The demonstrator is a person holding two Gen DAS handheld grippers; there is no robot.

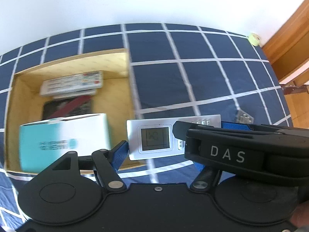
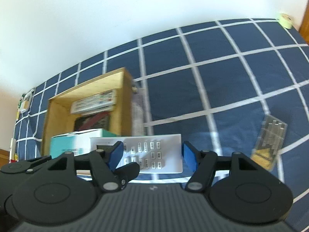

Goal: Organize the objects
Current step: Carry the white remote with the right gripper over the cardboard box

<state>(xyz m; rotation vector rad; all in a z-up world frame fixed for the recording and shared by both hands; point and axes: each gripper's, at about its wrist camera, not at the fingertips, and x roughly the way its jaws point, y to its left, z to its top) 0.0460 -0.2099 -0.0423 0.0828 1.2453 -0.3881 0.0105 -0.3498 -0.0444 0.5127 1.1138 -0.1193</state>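
Remote control (image 1: 154,139) held up off the navy checked cloth (image 2: 231,77), at the near right corner of the open box (image 1: 119,65).

Your left tool (image 1: 163,152) is set narrow, with its left blue pad (image 1: 120,151) against the display end of the remote; its other pad is hidden behind the right tool's body. Your right tool (image 2: 152,151) is narrow too: its right pad (image 2: 190,159) meets the button end, while its left pad lies across the front of the remote, so the remote is gripped lengthwise between the two tools. Just left of the remote, a teal-and-white carton (image 1: 63,135) stands in the near part of the box. Farther in are a dark pack (image 1: 67,106) and printed flat boxes (image 1: 73,83). On the cloth to the right lies a clear plastic case (image 2: 270,141). A pale roll of tape (image 2: 286,20) sits at the far right corner.
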